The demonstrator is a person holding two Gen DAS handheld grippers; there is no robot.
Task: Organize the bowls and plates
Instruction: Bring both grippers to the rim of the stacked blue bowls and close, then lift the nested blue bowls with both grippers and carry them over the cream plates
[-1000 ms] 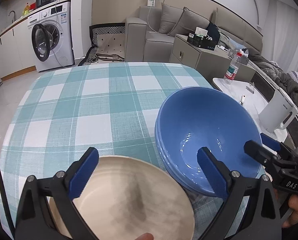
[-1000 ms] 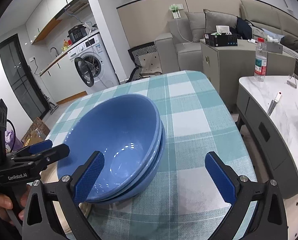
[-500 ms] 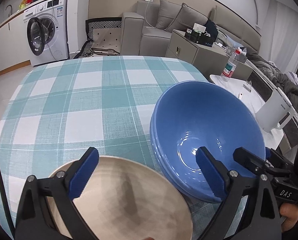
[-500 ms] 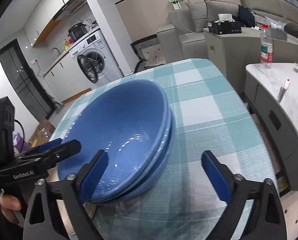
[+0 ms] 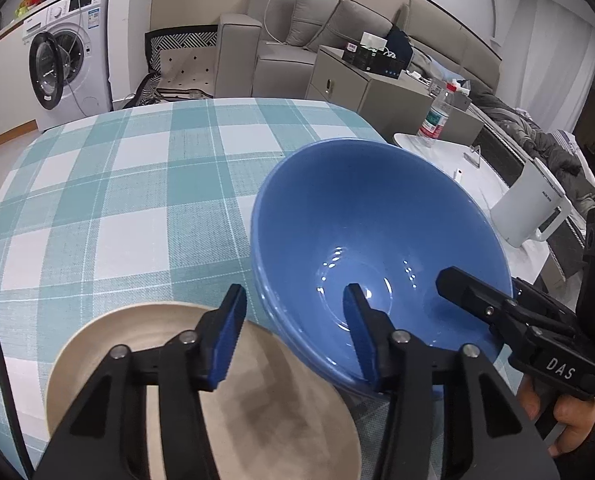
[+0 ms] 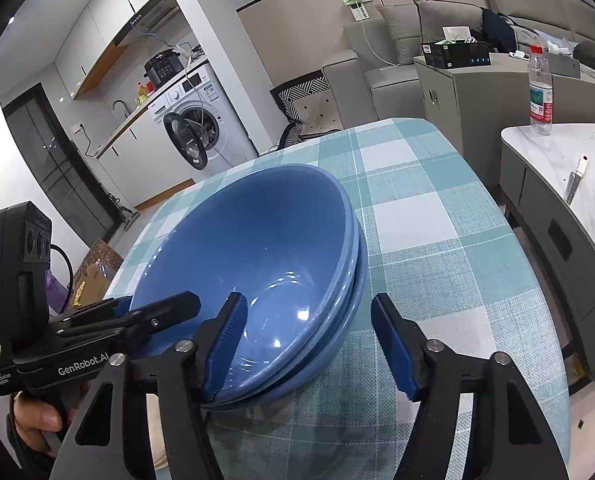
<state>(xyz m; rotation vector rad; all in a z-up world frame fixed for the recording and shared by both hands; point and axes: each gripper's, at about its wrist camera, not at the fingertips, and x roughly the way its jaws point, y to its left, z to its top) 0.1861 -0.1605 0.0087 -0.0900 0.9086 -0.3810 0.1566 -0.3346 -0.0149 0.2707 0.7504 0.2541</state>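
Bowls (image 5: 361, 248), two blue ones nested on the checked table (image 5: 109, 184) beside a beige plate (image 5: 225, 408), sit astride both your narrowing claws' jaws, left claw (image 5: 293, 336) and right claw (image 6: 309, 344), neither yet gripping, so uneven clamping could tip the stack.

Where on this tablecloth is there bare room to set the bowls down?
The checked tablecloth is bare beyond the beige plate and left of the blue bowls; a strip also runs along their right side. The near edge, with plate, bowls and both grippers, is crowded.
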